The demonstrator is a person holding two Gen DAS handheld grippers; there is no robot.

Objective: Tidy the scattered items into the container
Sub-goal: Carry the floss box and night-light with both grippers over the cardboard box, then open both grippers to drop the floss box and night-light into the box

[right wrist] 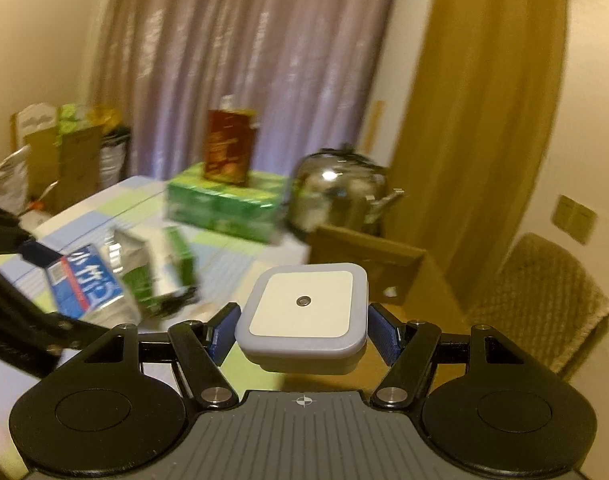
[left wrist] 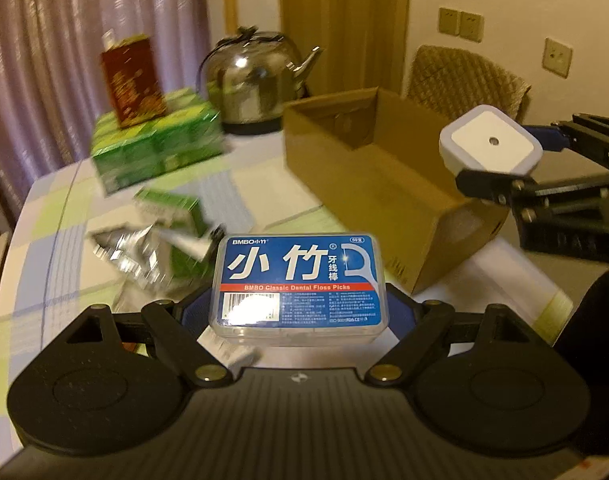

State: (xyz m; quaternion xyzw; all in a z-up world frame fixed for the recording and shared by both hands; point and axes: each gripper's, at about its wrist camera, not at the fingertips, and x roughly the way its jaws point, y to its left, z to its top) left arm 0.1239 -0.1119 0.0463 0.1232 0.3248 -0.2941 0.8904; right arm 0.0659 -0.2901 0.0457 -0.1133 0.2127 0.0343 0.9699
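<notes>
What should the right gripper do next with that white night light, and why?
Probably carry it a little further over the cardboard box and release. The right gripper holds the night light near the box's open top, not yet inside.

— What stood behind the desk (left wrist: pixel 264 196)?

— A pale mauve curtain (left wrist: pixel 64 40) hung at the left, with an ochre drape (right wrist: pixel 484 100) beside it against a cream wall (left wrist: pixel 504 0).

— Any fittings on that wall?

— Beige wall sockets (left wrist: pixel 460 24), and another lower down. A chair with a quilted tan cover (left wrist: pixel 464 80) stood near the wall. The desk wore a checked cloth of white, green and blue. The light was warm and dim.
</notes>
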